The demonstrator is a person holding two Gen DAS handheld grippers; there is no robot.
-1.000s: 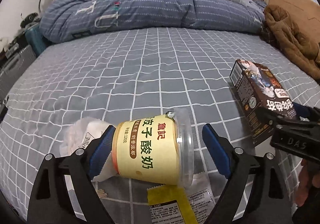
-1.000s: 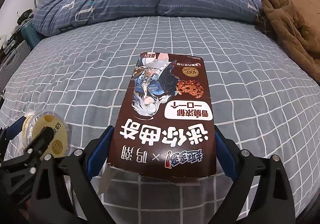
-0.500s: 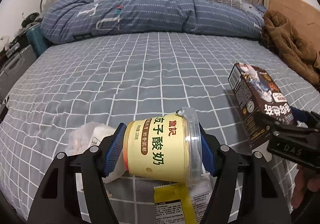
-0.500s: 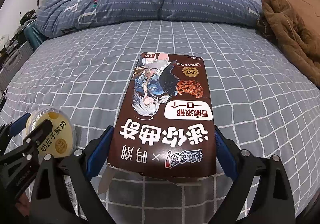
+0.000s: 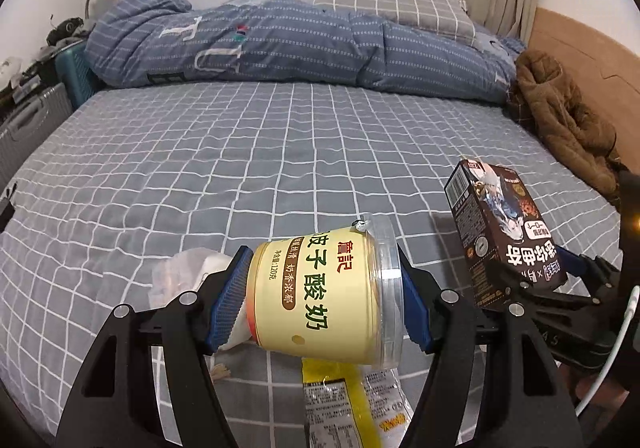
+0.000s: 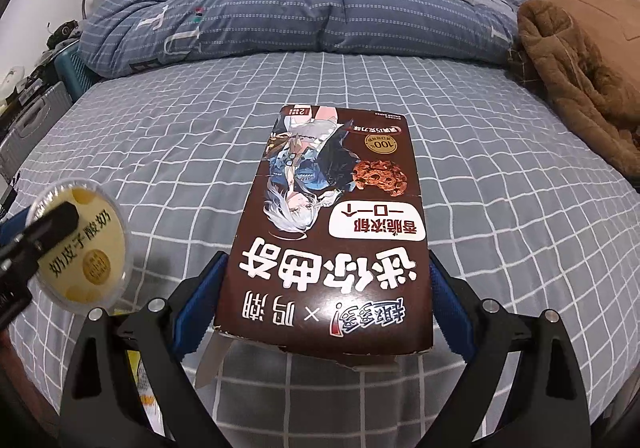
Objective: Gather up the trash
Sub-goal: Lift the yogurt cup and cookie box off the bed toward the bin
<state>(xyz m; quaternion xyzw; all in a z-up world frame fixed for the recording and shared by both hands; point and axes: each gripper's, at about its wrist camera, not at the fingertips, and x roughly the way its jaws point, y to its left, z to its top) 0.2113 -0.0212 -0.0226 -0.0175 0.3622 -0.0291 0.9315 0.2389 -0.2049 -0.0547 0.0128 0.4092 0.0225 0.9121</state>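
**Both grippers loaded and lifted off the bed**

Left wrist view: A second ago the left gripper [image 5: 320, 300] stood wide around the yogurt cup [image 5: 324, 296], its blue pads clear of the right side; now both pads press the cup, one on the base at 9 o'clock, one on the clear lid at 3 o'clock. The cup lies on its side between the fingers and sits higher against the grey checked bedsheet [image 5: 280, 151] than before. The crumpled white tissue [image 5: 188, 272] shows at 8 o'clock, partly behind the left finger. The yellow snack wrapper [image 5: 344, 404] at 6 o'clock is cut off by the bottom edge and blurred. At 3 o'clock the brown cookie box [image 5: 500, 236] stands tilted in the right gripper [image 5: 532, 288], which reads only as dark linkage; its far finger is hidden by the box.

Right wrist view: The right gripper [image 6: 326, 300] clamps the cookie box [image 6: 332, 232] by its long sides, as it did a second ago; the box has not shifted in the grip. Its near end, torn and open, hides the sheet below. At 9 o'clock the yogurt cup [image 6: 80, 244] shows lid-on, larger and higher than before, a left finger crossing its face. The blue duvet [image 6: 280, 15] and brown coat [image 6: 580, 87] lie at 12 and 2 o'clock.
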